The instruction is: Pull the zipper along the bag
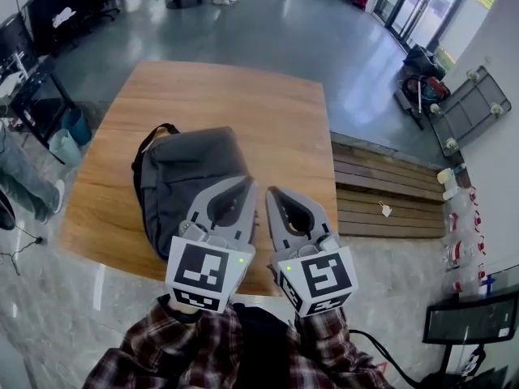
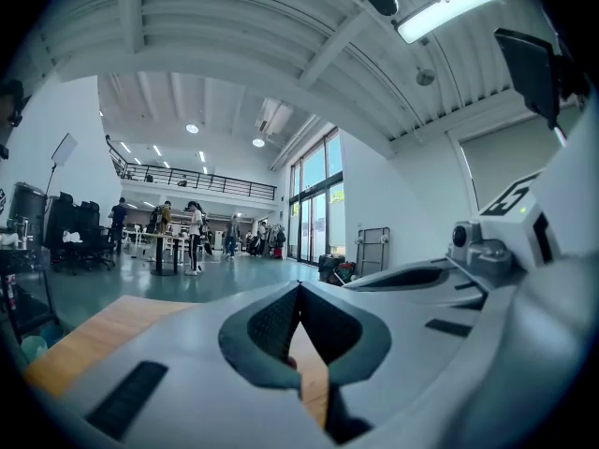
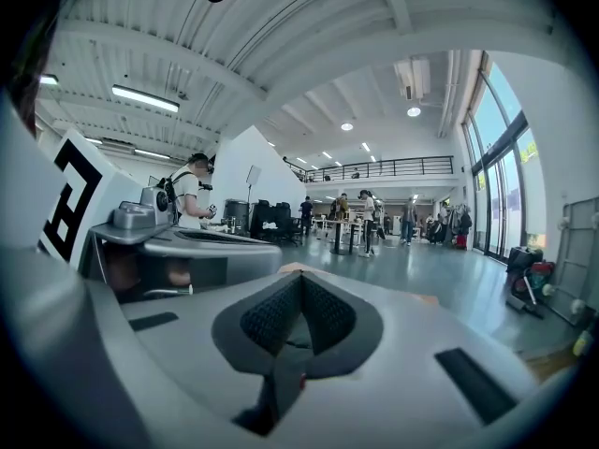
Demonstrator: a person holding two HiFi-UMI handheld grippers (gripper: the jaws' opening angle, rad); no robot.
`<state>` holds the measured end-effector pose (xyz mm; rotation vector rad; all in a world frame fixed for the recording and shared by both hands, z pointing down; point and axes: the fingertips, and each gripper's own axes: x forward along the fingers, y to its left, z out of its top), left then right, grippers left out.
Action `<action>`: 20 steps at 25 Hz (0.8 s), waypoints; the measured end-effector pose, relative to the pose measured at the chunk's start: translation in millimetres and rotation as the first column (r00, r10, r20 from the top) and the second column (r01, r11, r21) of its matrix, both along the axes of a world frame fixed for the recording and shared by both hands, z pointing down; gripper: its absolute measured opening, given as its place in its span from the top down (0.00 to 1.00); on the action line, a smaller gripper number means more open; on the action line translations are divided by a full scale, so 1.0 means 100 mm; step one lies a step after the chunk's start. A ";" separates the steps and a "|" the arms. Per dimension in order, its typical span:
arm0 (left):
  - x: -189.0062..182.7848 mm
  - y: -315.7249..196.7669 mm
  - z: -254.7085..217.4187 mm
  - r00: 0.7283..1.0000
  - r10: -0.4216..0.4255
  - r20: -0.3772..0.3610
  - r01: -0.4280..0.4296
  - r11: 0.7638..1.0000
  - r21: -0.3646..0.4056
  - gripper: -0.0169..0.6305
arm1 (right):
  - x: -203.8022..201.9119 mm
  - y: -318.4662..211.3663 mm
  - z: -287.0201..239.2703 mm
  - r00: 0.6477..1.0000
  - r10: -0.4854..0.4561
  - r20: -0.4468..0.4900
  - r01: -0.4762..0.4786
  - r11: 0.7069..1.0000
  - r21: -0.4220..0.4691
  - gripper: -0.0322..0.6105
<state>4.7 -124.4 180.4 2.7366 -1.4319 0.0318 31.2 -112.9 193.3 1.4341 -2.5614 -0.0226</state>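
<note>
The left cube and the right cube each show black-and-white square markers. The bag's dark grey cloth shows no legible label.

The bag lies on the table, toward its 7 o'clock part, with its strap at the bag's 12 o'clock end. Its zipper is too small to make out.

In the head view the left gripper is over the bag's 3 o'clock edge; contact cannot be told. The left gripper view shows its tips together with nothing between them. The right gripper is just beside it at 3 o'clock, past the bag's edge. Its own view shows it likewise closed and empty. A slatted bench stands at the table's 3 o'clock side.
</note>
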 end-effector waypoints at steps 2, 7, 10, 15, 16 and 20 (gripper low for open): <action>0.00 -0.01 0.02 1.000 0.003 0.002 -0.003 1.000 -0.006 0.96 | -0.01 -0.01 0.01 1.000 -0.001 0.003 0.001 1.000 -0.004 0.94; 0.00 -0.02 0.04 1.000 0.007 0.001 -0.007 1.000 -0.013 0.96 | -0.01 -0.02 0.04 1.000 -0.004 0.004 0.004 1.000 -0.011 0.94; 0.00 -0.03 0.05 1.000 0.007 0.003 -0.007 1.000 -0.016 0.96 | -0.01 -0.03 0.04 1.000 -0.005 0.002 0.005 1.000 -0.013 0.94; 0.03 -0.03 0.08 1.000 0.010 0.004 -0.010 1.000 -0.019 0.96 | 0.01 -0.04 0.08 1.000 -0.004 -0.003 0.004 1.000 -0.017 0.94; 0.04 -0.04 0.09 1.000 0.010 0.005 -0.010 1.000 -0.018 0.96 | 0.01 -0.04 0.08 1.000 -0.004 -0.002 0.004 1.000 -0.017 0.94; 0.04 -0.08 0.11 1.000 0.007 0.006 -0.007 1.000 -0.022 0.96 | 0.00 -0.08 0.09 1.000 -0.012 0.004 0.012 1.000 -0.021 0.94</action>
